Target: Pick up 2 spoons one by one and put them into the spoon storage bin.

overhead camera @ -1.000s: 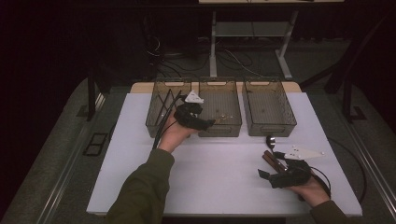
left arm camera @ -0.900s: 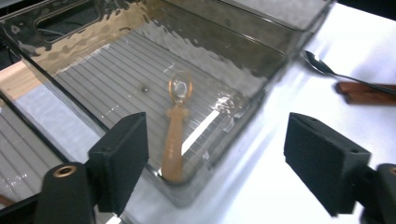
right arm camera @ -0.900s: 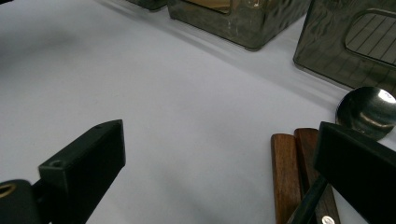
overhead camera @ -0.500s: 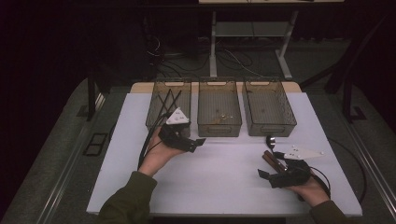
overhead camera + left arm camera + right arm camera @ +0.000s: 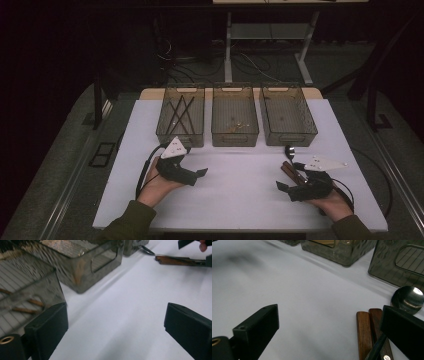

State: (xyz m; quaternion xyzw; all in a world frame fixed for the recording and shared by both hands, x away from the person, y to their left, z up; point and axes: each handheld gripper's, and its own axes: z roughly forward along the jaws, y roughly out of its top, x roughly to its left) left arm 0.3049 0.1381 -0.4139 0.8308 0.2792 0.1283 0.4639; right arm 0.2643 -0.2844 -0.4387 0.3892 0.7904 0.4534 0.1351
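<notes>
A white-topped bench is seen from above. Three translucent grey bins are set side by side along its far edge: the left bin, the middle bin and the right bin. Near the right edge, toward the near right corner, a cluster of wooden-handled cutlery is laid flat, a spoon bowl pointed toward the right bin.

Dim room, dark surroundings; the white bench alone is lit, with soft shadows and blurred near bins.
</notes>
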